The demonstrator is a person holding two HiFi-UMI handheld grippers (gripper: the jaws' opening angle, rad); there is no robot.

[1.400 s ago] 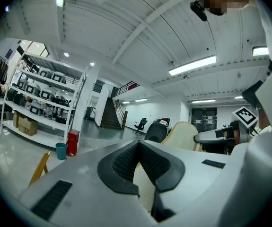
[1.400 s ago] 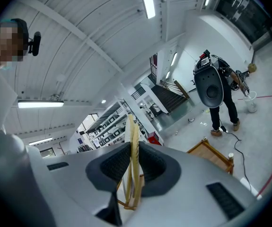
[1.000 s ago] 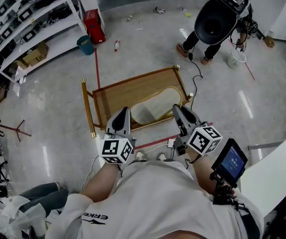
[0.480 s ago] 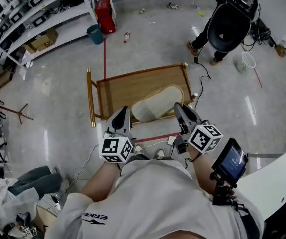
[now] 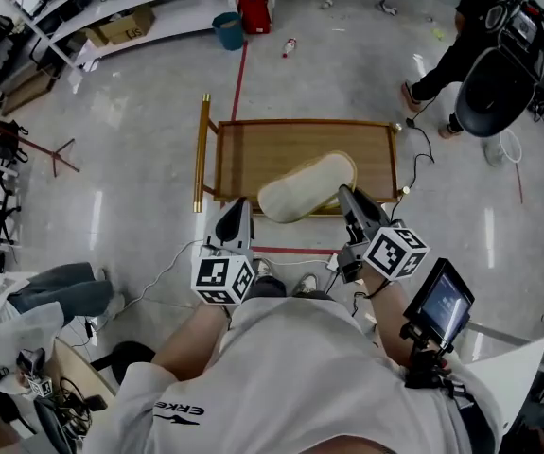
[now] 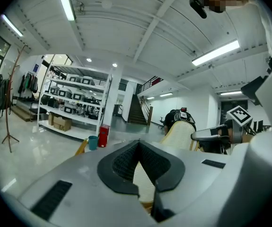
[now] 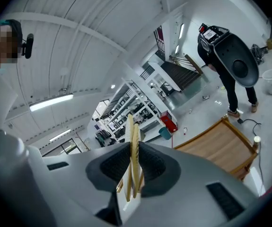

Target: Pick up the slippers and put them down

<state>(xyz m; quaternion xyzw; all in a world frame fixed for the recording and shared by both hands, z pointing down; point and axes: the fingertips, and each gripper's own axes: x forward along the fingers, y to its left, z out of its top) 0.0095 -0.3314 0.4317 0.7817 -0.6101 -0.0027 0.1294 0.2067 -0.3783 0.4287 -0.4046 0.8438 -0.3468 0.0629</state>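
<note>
Right claw (image 7: 132, 164) is clamping the slippers (image 5: 307, 187) edge-on, so both are hanging together above the surface (image 5: 253, 154); left claw (image 6: 138, 150) closed, empty.

Near end of the slippers (image 5: 307, 187), behind the right gripper (image 5: 347, 197)

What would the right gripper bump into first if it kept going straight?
Probably nothing near. The right gripper, clamped on the slippers, aims above the wooden cart toward the far shelves. Depth is hard to judge.
</note>
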